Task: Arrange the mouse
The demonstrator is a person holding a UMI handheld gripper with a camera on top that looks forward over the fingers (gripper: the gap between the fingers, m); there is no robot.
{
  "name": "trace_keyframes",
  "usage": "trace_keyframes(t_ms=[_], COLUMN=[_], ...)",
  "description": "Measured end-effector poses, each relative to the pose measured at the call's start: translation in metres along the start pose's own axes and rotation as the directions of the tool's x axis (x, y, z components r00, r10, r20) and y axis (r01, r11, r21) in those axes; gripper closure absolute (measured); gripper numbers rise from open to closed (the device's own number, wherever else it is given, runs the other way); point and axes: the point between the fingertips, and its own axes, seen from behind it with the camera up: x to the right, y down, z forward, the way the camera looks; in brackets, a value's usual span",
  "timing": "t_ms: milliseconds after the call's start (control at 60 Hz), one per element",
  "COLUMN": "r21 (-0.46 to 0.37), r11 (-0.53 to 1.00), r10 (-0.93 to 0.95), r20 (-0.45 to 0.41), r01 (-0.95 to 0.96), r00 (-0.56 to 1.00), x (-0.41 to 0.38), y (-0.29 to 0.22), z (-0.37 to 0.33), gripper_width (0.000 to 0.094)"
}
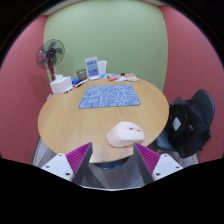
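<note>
- round light-wood counter [70, 115] fills the middle of the scene; green wall panel and pink walls behind it
- black padded office chair [192, 124] at the right edge of the counter, a dark bag-like thing on its seat, can't tell what
- blue-grey patterned rectangular mat [110, 96] lies on the far half of the counter, long side running left-right
- small dark desk fan on a stand [51, 52] at far left, beyond the counter rim
- white cups and small containers [92, 68] clustered at the far edge behind the mat; pens or small items to their right, too small to tell
- white rounded computer mouse [126, 132] sits on the near rim of the counter, just ahead of the claw, slightly right of the line between the fingers; long axis looks roughly left-right, tilted a bit
- claw [112, 158] released, fingers spread wide with magenta pads [80, 156] showing, nothing held; mouse is beyond the fingertips, not between them
- judgement: next move turns on going short forward and a touch right to straddle the mouse; mat lies straight beyond it, likely target
</note>
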Motion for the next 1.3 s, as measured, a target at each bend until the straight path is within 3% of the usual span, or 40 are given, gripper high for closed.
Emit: trace_keyframes(t_ms=[333, 567, 717, 767, 1117, 1300], r21=[-0.034, -0.029, -0.011, -0.001, -0.032, 0.096], r11=[0.998, 1.0, 0.999, 0.998, 0.997, 0.991], r10=[0.048, 0.012, -0.042, -0.058, -0.068, -0.084], r20=[0.037, -0.003, -0.077, -0.081, -0.115, -0.085], r01=[-0.047, -0.012, 0.041, 0.058, 0.065, 0.092], r00=[0.998, 1.0, 0.996, 0.995, 0.991, 0.993], x=[0.021, 0.016, 0.022, 0.02, 0.017, -0.001], y=[-0.015, -0.039, -0.052, -0.054, -0.064, -0.163], z=[0.062, 0.103, 0.121, 0.124, 0.103, 0.066], gripper_width=[0.0104, 0.0109, 0.0248, 0.0406, 0.0561, 0.0561])
